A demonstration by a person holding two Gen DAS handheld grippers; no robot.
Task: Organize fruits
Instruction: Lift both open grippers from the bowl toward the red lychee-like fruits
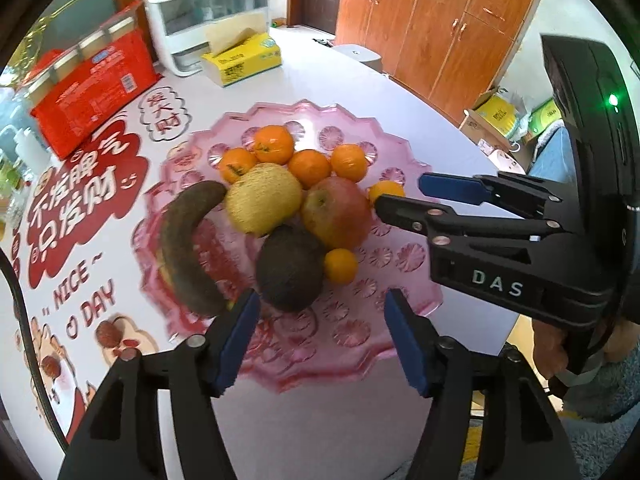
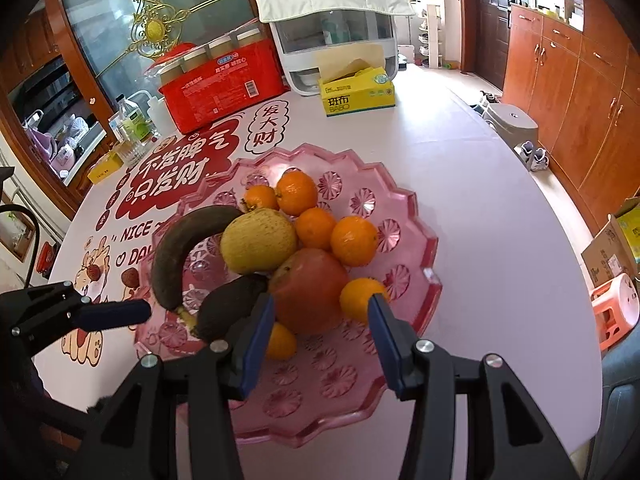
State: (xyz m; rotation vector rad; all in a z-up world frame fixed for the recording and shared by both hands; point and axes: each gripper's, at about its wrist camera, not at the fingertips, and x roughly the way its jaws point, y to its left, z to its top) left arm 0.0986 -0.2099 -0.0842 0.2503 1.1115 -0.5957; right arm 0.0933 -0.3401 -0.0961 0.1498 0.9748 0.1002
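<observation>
Seen from the left wrist: left gripper (image 1: 320, 336) spread wide and empty over the near rim of the pink plate (image 1: 416, 300), just short of a dark avocado (image 1: 290, 268) and blackened banana (image 1: 188, 248); right gripper (image 1: 396, 194) parted, holding nothing, beside the apple (image 1: 336, 214).

Seen from the right wrist: same open fingers bracketing apple and a small orange (image 2: 360, 298). Judged a reach-in stage; next likely closing on one fruit.

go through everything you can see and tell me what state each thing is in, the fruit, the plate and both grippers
Left gripper: open, empty, over the plate's near rim.
Right gripper: open, empty, by the apple.
Pink plate: flat on the table, holding fruit.
Banana: dark brown, overripe.
Apple: red, whole.
Avocado: dark, whole.
Tissue box: open, tissue sticking out.
</observation>
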